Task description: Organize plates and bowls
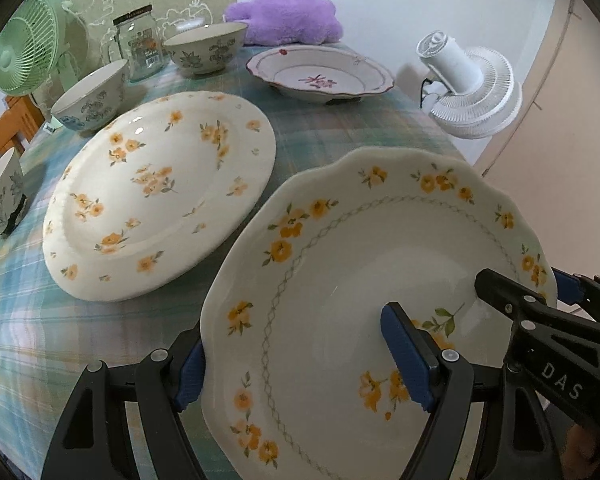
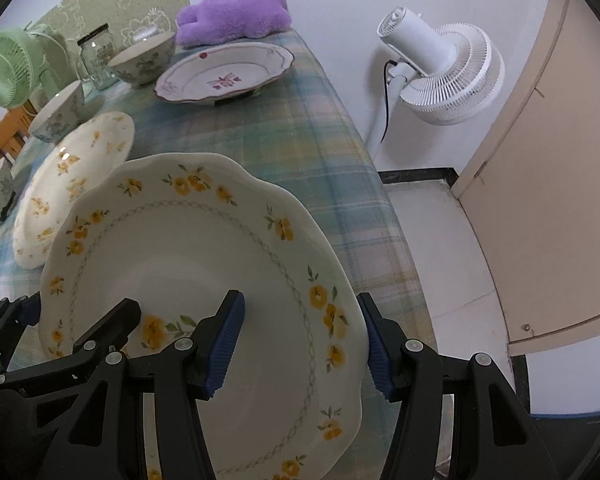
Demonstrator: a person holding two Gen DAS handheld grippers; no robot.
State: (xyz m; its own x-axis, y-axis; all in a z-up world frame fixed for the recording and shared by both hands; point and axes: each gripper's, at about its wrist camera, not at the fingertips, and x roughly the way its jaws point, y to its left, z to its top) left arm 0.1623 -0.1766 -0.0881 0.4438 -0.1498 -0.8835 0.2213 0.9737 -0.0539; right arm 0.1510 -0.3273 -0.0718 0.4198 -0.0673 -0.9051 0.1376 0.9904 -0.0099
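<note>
Fingers (image 1: pixel 408 360) of left gripper (image 1: pixel 300 368) and right gripper (image 2: pixel 300 344) clamp opposite rims | scalloped yellow-flower plate (image 1: pixel 360 264) faces up, tilted above checked tablecloth (image 1: pixel 332 128), no long axis

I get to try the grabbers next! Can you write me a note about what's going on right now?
Left gripper and right gripper both clamp the scalloped yellow-flower plate, one on each side of its rim, lifted over the table.
Round yellow-flower plate lies beside it; purple-flower plate sits farther back.
Three bowls stand apart.
Nothing stacked yet.
Left: stack plates, gather bowls.
</note>
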